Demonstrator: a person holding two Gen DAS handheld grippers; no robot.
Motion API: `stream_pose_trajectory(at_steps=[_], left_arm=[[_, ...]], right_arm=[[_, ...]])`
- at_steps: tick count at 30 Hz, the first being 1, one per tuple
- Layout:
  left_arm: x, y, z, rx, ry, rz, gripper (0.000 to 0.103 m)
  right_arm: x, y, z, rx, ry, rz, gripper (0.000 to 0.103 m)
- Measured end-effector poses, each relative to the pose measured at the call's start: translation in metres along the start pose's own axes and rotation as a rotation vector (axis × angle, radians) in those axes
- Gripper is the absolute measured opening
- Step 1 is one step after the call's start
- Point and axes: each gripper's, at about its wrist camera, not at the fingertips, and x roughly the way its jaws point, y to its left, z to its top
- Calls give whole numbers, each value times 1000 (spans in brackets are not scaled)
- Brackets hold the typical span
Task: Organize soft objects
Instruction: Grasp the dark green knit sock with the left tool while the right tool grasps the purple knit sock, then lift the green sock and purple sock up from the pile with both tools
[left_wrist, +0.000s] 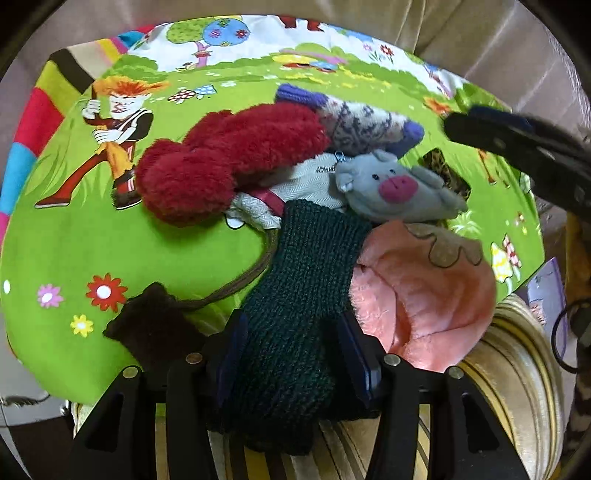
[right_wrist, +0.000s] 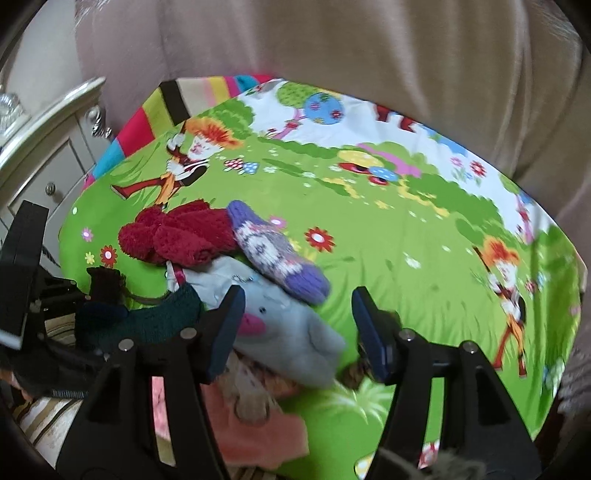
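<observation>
A heap of soft things lies on a green cartoon bedsheet (left_wrist: 147, 251). My left gripper (left_wrist: 293, 347) is shut on a dark green knitted sock (left_wrist: 303, 280), its pads pressing both sides. Behind it lie red fluffy socks (left_wrist: 229, 158), a purple patterned sock (left_wrist: 362, 125), a grey pig plush (left_wrist: 395, 184) and a pink plush piece (left_wrist: 424, 295). My right gripper (right_wrist: 299, 328) stands open over the grey pig plush (right_wrist: 291, 332). The pig rests by the left finger, clear of the right one. The red socks (right_wrist: 177, 236) and purple sock (right_wrist: 273, 251) lie beyond.
A dark brown pouch (left_wrist: 155, 325) with a cord lies at the near left. A herringbone pouch (left_wrist: 306, 181) sits under the heap. Striped fabric (left_wrist: 509, 369) borders the sheet's near edge. A silver nightstand (right_wrist: 55, 147) stands left, beige upholstery (right_wrist: 332, 55) behind.
</observation>
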Motion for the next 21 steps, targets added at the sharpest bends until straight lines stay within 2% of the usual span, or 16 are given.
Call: stream_pose_trajectory(at_steps=[5, 7, 9, 12, 16, 19, 21], left_arm=[[7, -6, -1, 39, -3, 23, 49], [7, -7, -2, 45, -9, 29, 44], [6, -8, -2, 47, -14, 23, 33], [5, -6, -2, 37, -22, -20, 19], [3, 9, -4, -27, -36, -98, 11], [0, 14, -7, -49, -48, -124, 9], [-3, 14, -8, -45, -60, -123, 8]], right_arm=[[38, 13, 10, -73, 54, 9, 65], [49, 14, 12, -77, 70, 17, 65], [61, 15, 16, -77, 82, 19, 65], [74, 18, 21, -81, 88, 34, 65], [90, 18, 26, -68, 105, 55, 63], [97, 13, 27, -29, 116, 65, 31], [94, 12, 27, -24, 98, 60, 22]])
